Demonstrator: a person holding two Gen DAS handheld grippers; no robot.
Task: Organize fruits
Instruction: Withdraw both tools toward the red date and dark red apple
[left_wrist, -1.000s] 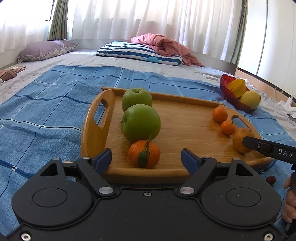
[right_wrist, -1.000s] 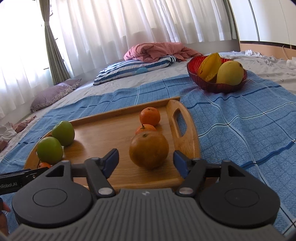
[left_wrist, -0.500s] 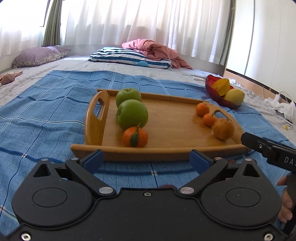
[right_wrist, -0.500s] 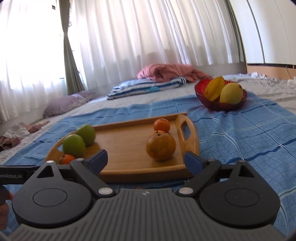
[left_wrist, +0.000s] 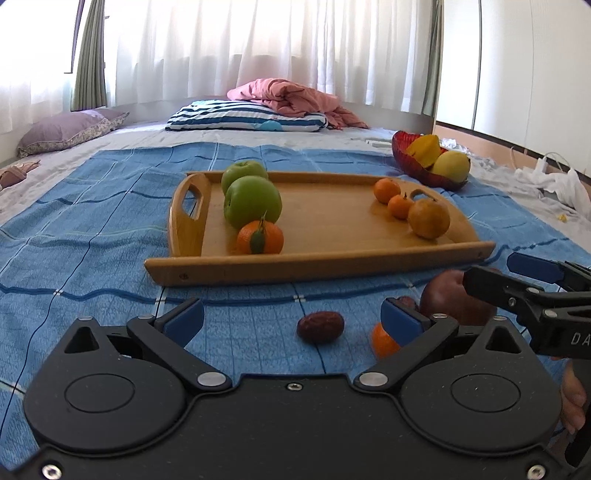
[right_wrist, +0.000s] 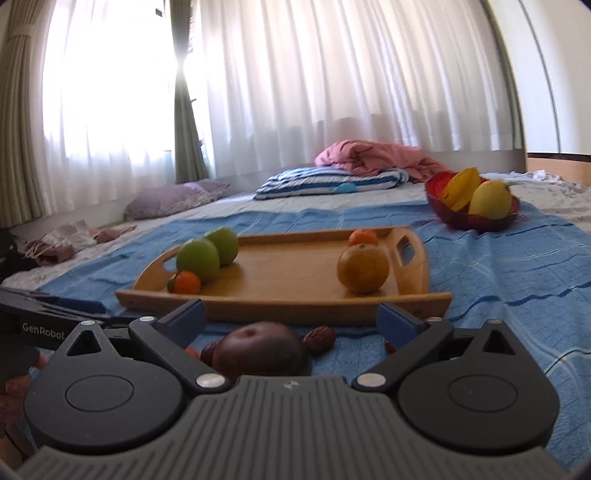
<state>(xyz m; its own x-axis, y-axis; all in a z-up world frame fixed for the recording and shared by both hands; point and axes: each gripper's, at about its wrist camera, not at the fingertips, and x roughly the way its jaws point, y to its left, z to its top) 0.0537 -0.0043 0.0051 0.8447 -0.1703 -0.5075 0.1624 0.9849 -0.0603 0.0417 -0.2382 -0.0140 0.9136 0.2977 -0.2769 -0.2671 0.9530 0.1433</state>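
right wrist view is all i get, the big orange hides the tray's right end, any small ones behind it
observer: yes, two small mandarins sit in a row behind the big orange, towards the handle of the tray.
operator: anything between the left fingers
observer: nothing is gripped. The left gripper is open, its fingers have just been opening, and a dark date lies untouched on the blue blanket between them.
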